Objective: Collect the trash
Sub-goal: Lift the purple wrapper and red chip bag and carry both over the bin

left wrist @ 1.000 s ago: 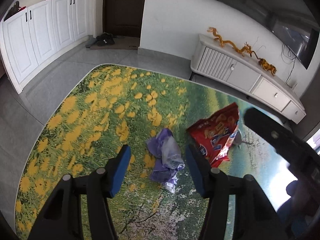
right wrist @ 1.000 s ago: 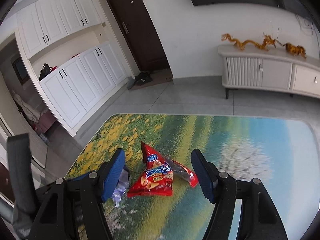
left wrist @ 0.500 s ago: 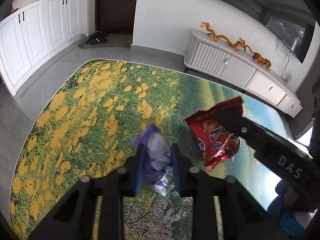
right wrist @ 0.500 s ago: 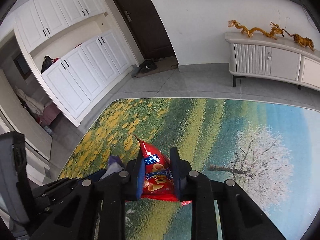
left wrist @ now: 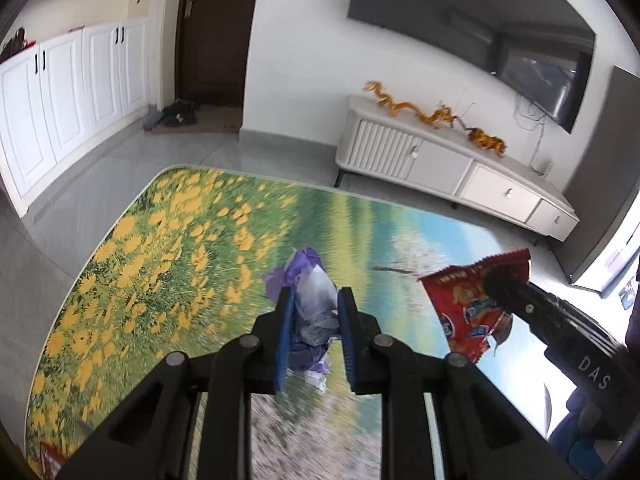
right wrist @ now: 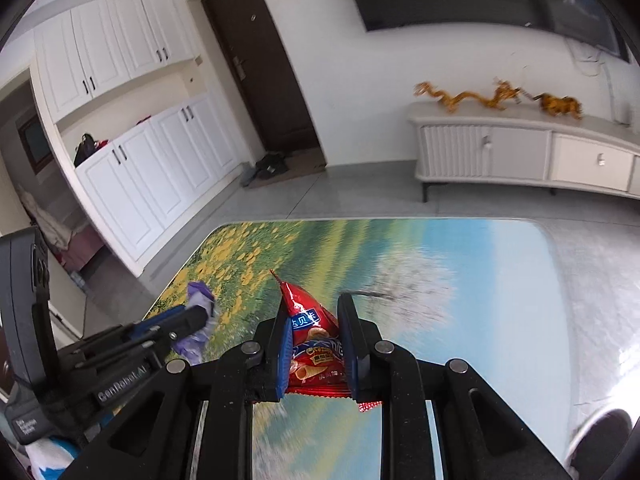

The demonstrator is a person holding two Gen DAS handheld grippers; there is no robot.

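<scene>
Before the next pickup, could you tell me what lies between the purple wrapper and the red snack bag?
Nothing: in the left wrist view only bare rug shows between the purple wrapper and red snack bag.

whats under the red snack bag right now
Only the printed rug shows under the red snack bag, which the right gripper holds lifted. The fingers cover the bag's lower part.

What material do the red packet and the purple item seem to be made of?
Red snack packet: probably glossy plastic film; it shines, with a crimped edge. Purple wrapper: likely thin plastic or paper, crumpled, partly translucent; uncertain. Each is clamped in a tool.
</scene>
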